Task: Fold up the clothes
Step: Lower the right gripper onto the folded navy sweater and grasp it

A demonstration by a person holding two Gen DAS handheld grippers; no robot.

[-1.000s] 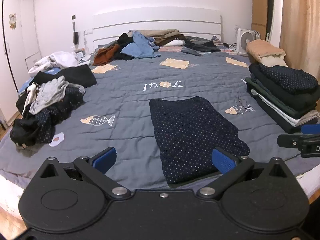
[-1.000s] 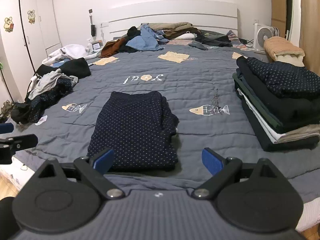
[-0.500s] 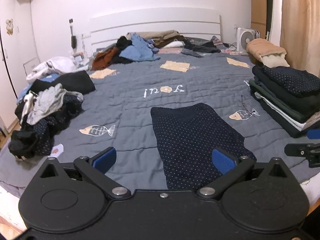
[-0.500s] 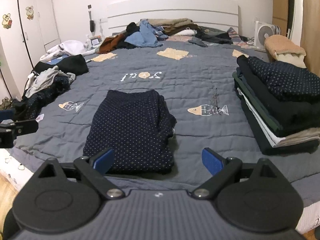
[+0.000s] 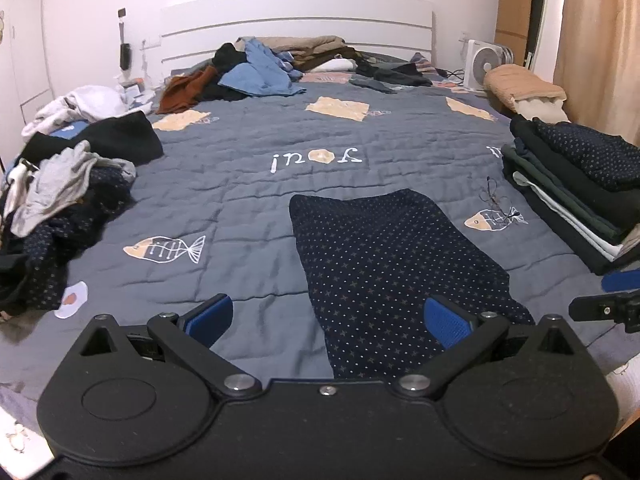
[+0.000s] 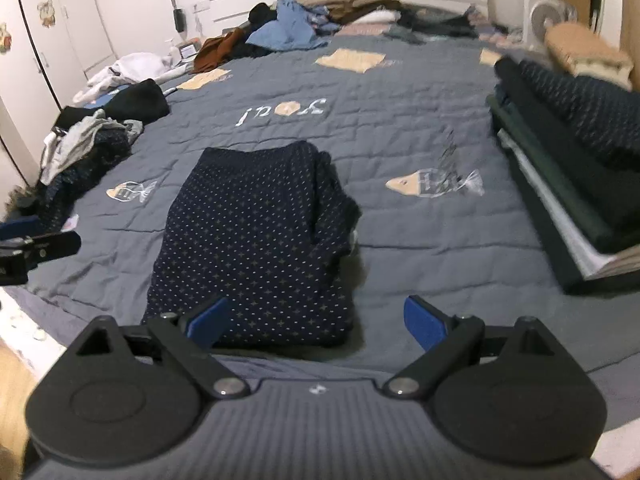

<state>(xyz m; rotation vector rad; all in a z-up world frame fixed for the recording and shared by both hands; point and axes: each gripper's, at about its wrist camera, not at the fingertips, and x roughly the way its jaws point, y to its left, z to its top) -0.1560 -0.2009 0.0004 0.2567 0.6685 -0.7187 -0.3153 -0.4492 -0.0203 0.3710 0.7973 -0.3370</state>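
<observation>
**Navy garment folded, both hands empty**

At centre frame, on the grey bed (image 5: 248, 184), lies the folded dotted navy garment (image 5: 392, 256). My left gripper (image 5: 328, 318) and right gripper (image 6: 316, 320) hover spread wide (holding nothing); folded stack (image 6: 568, 152) sits at right.

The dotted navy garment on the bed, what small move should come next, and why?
Probably lower both open grippers to the near edge of the dotted navy garment. It lies folded lengthwise on the grey quilt, ungrasped, while the folded stack waits at the right.
</observation>
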